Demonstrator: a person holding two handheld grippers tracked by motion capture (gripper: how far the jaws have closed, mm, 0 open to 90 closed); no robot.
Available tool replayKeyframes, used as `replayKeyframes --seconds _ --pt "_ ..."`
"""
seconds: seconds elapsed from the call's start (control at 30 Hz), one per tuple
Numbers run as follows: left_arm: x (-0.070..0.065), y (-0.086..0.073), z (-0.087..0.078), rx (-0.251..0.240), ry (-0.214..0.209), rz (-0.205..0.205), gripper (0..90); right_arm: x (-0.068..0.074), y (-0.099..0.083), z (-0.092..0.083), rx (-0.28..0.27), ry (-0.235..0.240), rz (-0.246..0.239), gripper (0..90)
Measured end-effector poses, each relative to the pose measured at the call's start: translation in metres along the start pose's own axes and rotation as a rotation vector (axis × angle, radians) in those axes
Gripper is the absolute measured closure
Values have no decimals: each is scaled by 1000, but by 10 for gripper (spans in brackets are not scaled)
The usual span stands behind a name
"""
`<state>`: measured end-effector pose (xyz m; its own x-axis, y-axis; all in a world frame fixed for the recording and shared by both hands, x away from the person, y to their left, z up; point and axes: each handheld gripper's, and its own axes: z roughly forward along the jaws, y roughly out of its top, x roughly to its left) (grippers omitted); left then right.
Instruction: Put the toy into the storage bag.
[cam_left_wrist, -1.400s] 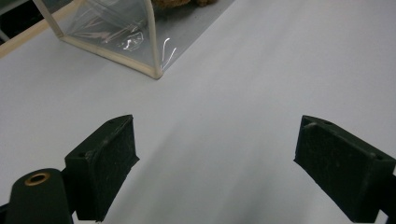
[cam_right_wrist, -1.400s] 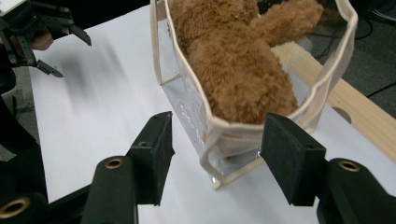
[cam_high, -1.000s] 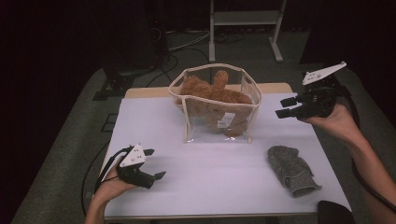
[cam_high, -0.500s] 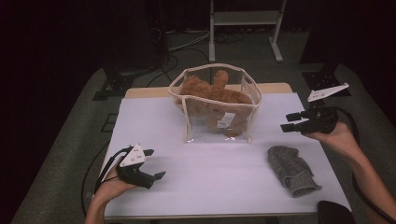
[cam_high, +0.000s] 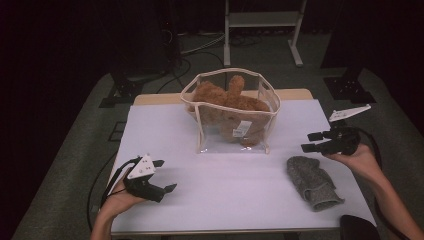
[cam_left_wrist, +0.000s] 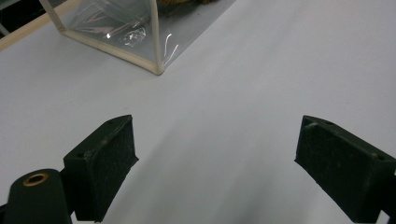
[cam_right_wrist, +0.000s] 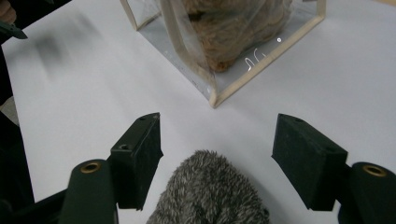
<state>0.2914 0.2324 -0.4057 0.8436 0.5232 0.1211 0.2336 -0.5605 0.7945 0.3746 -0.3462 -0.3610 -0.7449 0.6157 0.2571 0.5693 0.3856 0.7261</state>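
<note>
1. At the right edge of the white surface (cam_high: 225, 200), the right hand-held gripper (cam_high: 314, 141) hangs just above and behind the grey mitten (cam_high: 314, 182), its jaws pointing toward the middle of the surface.
2. Its jaws stand wide apart and have just been opening; they press on nothing. In the right gripper view the fuzzy top of the mitten (cam_right_wrist: 210, 191) rises between the two black pads (cam_right_wrist: 140, 158) without touching either.
3. The mitten lies flat near the front right corner of the surface, its cuff end toward the person.
4. Near the front left corner, the left hand-held gripper (cam_high: 162, 176) rests in the left hand (cam_high: 120, 197), low over the surface. Its jaws are also spread wide, with only bare white surface between them in the left gripper view.
5. Beyond both hand-held grippers, at the middle back of the surface, stands a clear plastic bag (cam_high: 230, 112) with cream edging, upright and open at the top.
6. A brown plush toy (cam_high: 225, 100) sits inside the bag, one limb poking above the rim, and a white tag (cam_high: 244, 127) shows through the front wall.
7. The bag is well apart from the mitten and from the left hand-held gripper.
</note>
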Motion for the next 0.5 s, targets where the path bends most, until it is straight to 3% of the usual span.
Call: replayKeyframes --seconds 0.5 --pt "-1 0 2 -1 -2 -1 111 -5 -42 12 -27 23 73 285"
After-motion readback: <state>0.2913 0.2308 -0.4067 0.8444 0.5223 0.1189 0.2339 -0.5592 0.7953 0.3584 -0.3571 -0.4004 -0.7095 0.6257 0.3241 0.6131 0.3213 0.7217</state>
